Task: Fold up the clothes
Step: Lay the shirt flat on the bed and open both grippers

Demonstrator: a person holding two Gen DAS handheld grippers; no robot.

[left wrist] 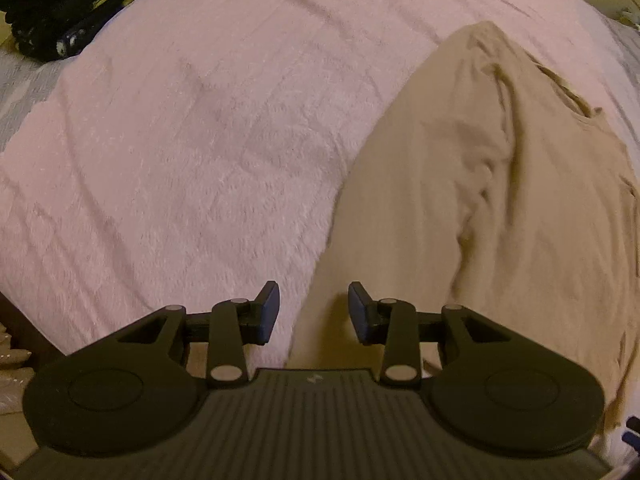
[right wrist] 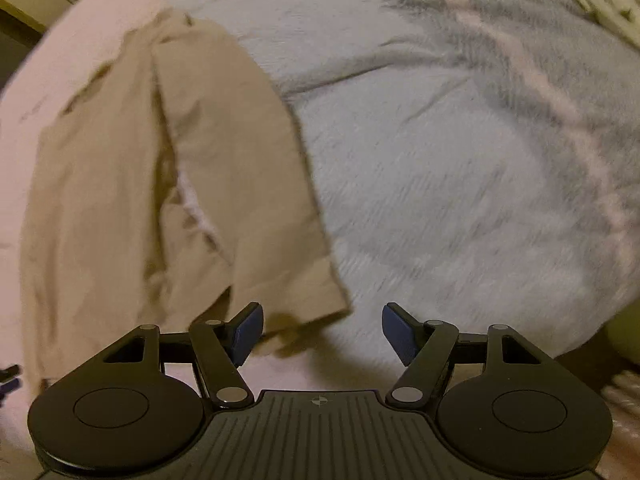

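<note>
Lying spread on a fluffy pink blanket (left wrist: 168, 152), the beige cotton T-shirt (left wrist: 460, 208) fills the right half of the left wrist view, its neckline toward the upper right of the frame and a long crease running down its middle. The left gripper (left wrist: 314, 314), black with dark blue pads, sits at the bottom centre with its fingers partly apart and nothing between them; the shirt's left edge and hem pass just under the gap, and whether the pads touch the cloth cannot be told. A dark patterned fabric (left wrist: 68, 4) is bunched in the upper left corner of that frame.

In the right wrist view the same beige shirt (right wrist: 120, 184) occupies the left half of the frame, one side panel folded inward over the body, with a lower corner of the hem ending near the bottom centre. The right gripper (right wrist: 322, 334) stands with its fingers spread wide and empty, the left pad just beside that hem corner. A fuzzy grey blanket (right wrist: 460, 168) covers the right side, slightly blurred.
</note>
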